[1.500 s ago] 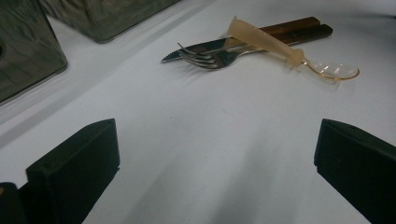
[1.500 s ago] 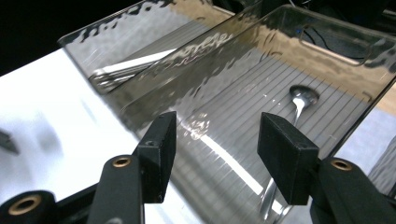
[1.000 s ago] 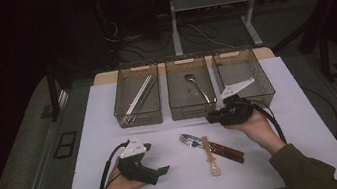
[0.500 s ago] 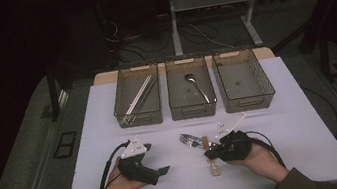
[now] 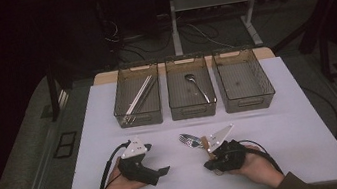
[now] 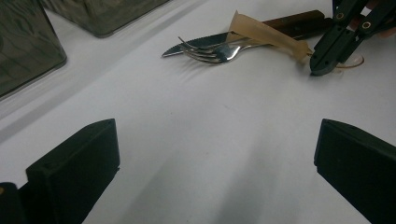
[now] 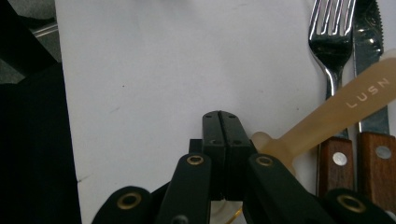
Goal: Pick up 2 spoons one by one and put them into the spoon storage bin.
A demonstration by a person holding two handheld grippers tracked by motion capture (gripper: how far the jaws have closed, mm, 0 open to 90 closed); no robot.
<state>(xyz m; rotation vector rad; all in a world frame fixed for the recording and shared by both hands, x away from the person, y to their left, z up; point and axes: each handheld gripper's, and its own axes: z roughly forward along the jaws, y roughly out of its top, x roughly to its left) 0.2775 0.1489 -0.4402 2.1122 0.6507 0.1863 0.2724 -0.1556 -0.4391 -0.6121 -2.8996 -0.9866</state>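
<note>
— So, where has the right gripper (image 5: 210, 163) got to?

— Low on the white table (image 5: 287, 127), near the front edge, right at the small heap of cutlery. Its two black jaws are pressed flat together, no gap between them, and from its own camera their tips sit just beside the thin end of the translucent plastic utensil (image 7: 341, 112). I cannot make out anything caught between the jaws.

— And the heap itself?

— A steel fork (image 6: 219, 52) and a serrated knife (image 6: 196, 43) lie side by side, tines and blade pointing the same way, both with dark wooden handles. The pale plastic piece lies slantwise across them, touching both. On its handle you can read "LUSN". I cannot tell whether it is a spoon or something else.

— The other hand?

— The left gripper (image 5: 165, 170) rests on the table to the left, well apart from the cutlery, its jaws spread wide with only bare tabletop between them. It points across toward the heap.

— What is behind all that?

— Three clear plastic bins in a row at the far side of the table. The left bin (image 5: 123, 112) holds a few long pale sticks, chopsticks perhaps. The middle bin (image 5: 178, 104) has one metal spoon (image 5: 196, 85) lying in it. The right bin (image 5: 262, 91) I cannot see anything in from here.
</note>
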